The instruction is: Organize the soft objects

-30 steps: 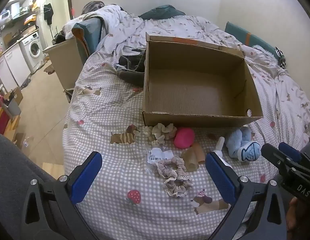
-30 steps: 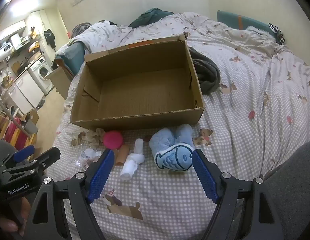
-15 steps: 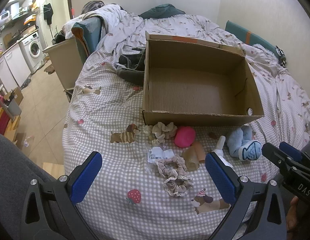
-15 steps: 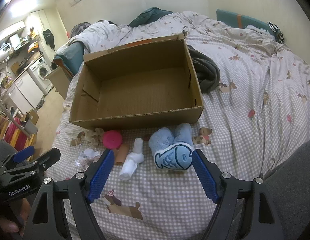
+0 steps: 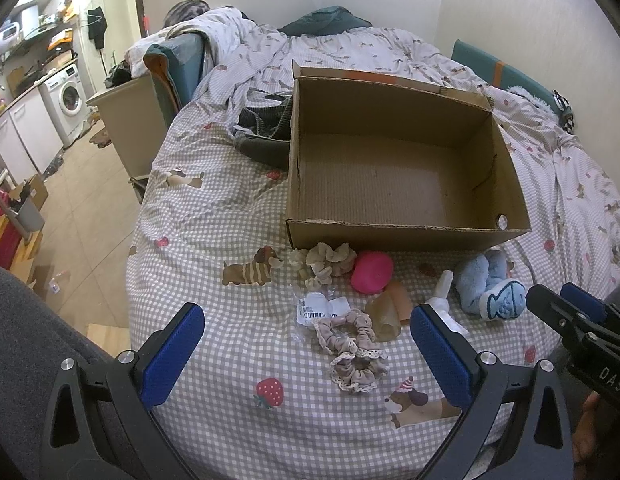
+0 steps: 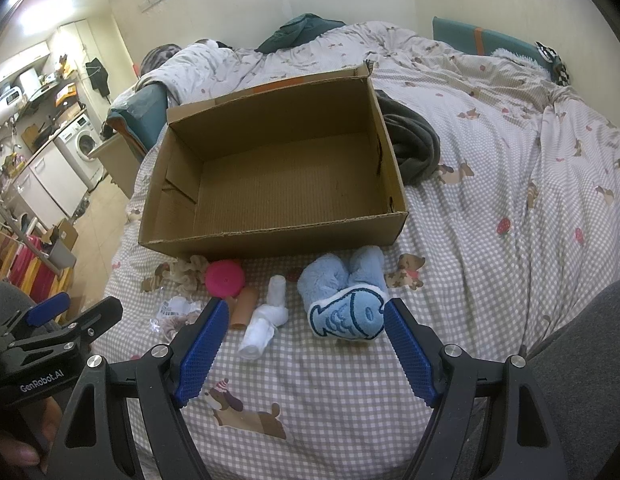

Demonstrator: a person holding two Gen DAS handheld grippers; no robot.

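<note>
Ahead of both my jaws sits the empty cardboard box (image 6: pixel 277 184) on the bed (image 6: pixel 490 248). My right gripper (image 6: pixel 301 344) has its jaws wide open, empty, with the blue plush fish (image 6: pixel 348 314) just between their tips; it looks light and squashy, so I'd pinch its middle. My left gripper (image 5: pixel 305 354) is also spread open, the scrunchie (image 5: pixel 352 346) between its jaws, limp and light.

"DAS" on right gripper (image 5: pixel 578 320); "GenRobot.AI" on left gripper (image 6: pixel 49 344).
</note>
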